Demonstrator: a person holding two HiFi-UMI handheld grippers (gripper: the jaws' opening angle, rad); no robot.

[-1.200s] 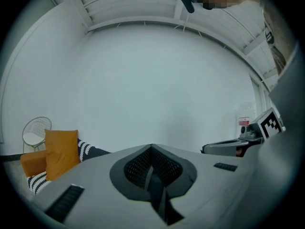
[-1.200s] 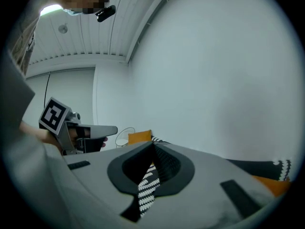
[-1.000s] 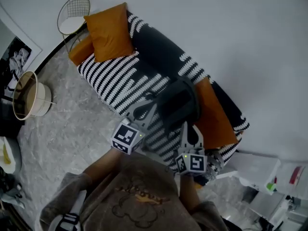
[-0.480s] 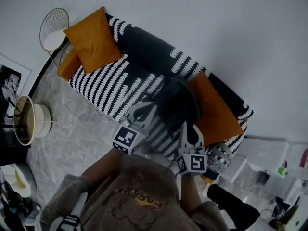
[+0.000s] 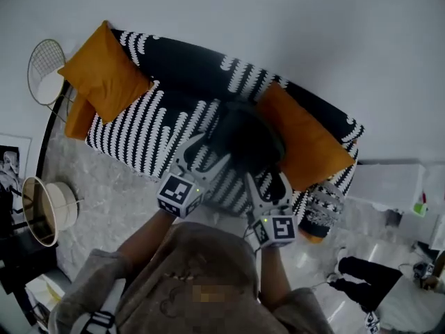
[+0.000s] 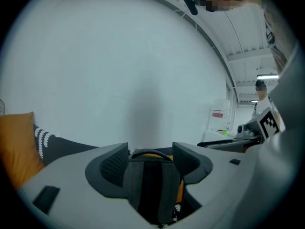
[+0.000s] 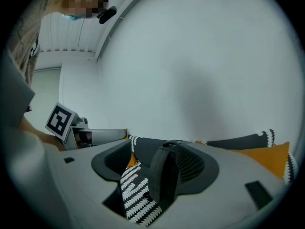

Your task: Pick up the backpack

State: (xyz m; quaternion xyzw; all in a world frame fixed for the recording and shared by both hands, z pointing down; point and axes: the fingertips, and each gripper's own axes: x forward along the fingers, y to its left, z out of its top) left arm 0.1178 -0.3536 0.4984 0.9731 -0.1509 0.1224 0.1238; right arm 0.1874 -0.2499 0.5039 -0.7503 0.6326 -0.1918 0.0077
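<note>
backpack [image 5: 247,139] on striped sofa [image 5: 149,127], beside orange cushion [image 5: 306,141]. left gripper [image 6: 150,157] jaws opening, wide, strap [image 6: 151,187] between them. right gripper [image 7: 159,162] jaws opening, wide, second strap [image 7: 164,180] between, near one side.

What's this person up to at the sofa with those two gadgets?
A person stands over a striped sofa with a gripper in each hand, working at the dark backpack on its seat. The left gripper and the right gripper each have a backpack strap between their jaws, which are opening. The backpack is not lifted yet.
</note>
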